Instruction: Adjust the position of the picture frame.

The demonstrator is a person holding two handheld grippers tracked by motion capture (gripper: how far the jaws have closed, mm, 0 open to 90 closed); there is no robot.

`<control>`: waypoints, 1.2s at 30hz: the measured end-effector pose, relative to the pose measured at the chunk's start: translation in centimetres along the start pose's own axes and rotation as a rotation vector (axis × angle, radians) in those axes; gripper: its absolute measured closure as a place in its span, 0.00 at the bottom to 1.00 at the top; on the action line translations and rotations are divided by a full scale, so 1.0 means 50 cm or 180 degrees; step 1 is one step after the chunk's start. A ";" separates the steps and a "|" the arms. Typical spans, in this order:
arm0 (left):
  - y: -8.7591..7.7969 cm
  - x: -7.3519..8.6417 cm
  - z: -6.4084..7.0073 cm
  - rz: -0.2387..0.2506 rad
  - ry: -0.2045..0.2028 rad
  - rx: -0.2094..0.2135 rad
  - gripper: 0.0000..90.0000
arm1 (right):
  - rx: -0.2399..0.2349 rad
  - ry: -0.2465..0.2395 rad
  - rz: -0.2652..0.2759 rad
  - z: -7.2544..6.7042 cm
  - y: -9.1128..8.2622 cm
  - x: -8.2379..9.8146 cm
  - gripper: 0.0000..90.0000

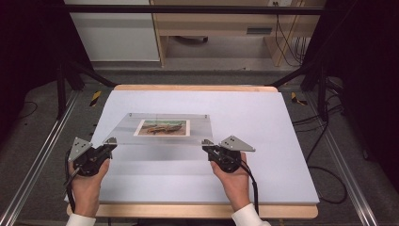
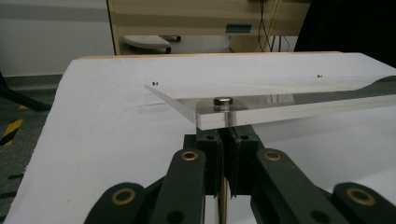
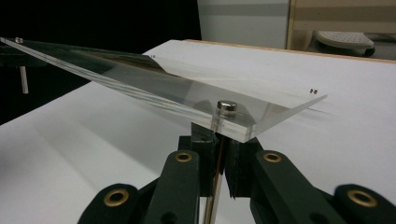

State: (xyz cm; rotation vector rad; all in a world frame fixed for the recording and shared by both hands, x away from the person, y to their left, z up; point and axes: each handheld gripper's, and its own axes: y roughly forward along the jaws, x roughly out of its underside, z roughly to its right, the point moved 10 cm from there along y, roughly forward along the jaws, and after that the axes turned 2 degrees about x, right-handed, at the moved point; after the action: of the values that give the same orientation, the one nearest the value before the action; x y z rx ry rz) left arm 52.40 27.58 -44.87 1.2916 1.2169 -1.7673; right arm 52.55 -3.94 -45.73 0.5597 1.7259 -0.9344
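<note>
left claw and right claw are each clamping a near corner peg of the clear panel — holding it tilted above the white counter, photo under it.

Clear acrylic frame with brown-green photo, white sheet, black hand-held grippers.

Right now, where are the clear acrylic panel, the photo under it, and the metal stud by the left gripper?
clear acrylic panel [image 1: 197, 126]: high view, bare right part
photo [image 1: 162, 127]: high view, its middle
metal stud [image 2: 222, 101]: left gripper view, its head
</note>
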 end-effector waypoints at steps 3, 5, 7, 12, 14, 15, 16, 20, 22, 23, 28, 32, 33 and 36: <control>0.002 -0.003 0.012 0.0011 -0.0014 0.0018 0.94 | 0.0027 0.0027 0.0012 0.008 -0.007 -0.002 0.93; 0.004 -0.006 0.018 0.0034 -0.0022 0.0025 0.94 | 0.0042 0.0035 0.0031 0.014 -0.011 -0.005 0.93; 0.005 -0.008 0.024 0.0045 -0.0014 0.0027 0.94 | 0.0058 0.0045 0.0037 0.018 -0.015 -0.006 0.93; 0.007 -0.015 0.042 0.0083 -0.0002 0.0032 0.94 | 0.0094 0.0082 0.0056 0.031 -0.025 -0.008 0.93; 0.008 -0.017 0.047 0.0092 -0.0002 0.0041 0.94 | 0.0108 0.0081 0.0069 0.036 -0.028 -0.009 0.93; 0.008 -0.017 0.048 0.0091 0.0005 0.0044 0.94 | 0.0114 0.0075 0.0065 0.037 -0.031 -0.009 0.93; 0.009 -0.018 0.051 0.0103 -0.0004 0.0060 0.94 | 0.0113 0.0067 0.0067 0.039 -0.032 -0.010 0.93; 0.014 -0.026 0.061 0.0139 0.0026 0.0075 0.94 | 0.0185 0.0077 0.0081 0.048 -0.038 -0.012 0.93; 0.019 -0.032 0.068 0.0165 0.0036 0.0073 0.94 | 0.0207 0.0090 0.0091 0.053 -0.042 -0.014 0.93; 0.021 -0.034 0.072 0.0175 0.0046 0.0074 0.94 | 0.0220 0.0086 0.0098 0.057 -0.045 -0.015 0.93; 0.033 -0.044 0.101 0.0213 0.0096 0.0127 0.94 | 0.0294 0.0073 0.0103 0.081 -0.064 -0.023 0.93; 0.043 -0.057 0.125 0.0267 0.0141 0.0188 0.93 | 0.0373 0.0086 0.0126 0.106 -0.079 -0.030 0.93; 0.043 -0.057 0.125 0.0267 0.0141 0.0188 0.93 | 0.0373 0.0086 0.0126 0.106 -0.079 -0.030 0.93; 0.059 -0.070 0.145 0.0300 0.0169 0.0224 0.93 | 0.0427 0.0108 0.0153 0.126 -0.092 -0.034 0.93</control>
State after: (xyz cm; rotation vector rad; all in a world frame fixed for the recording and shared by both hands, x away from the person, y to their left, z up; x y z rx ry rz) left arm 53.42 19.63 -41.80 1.4211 1.1124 -1.7319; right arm 53.29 -11.59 -43.61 0.7053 1.6808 -1.0168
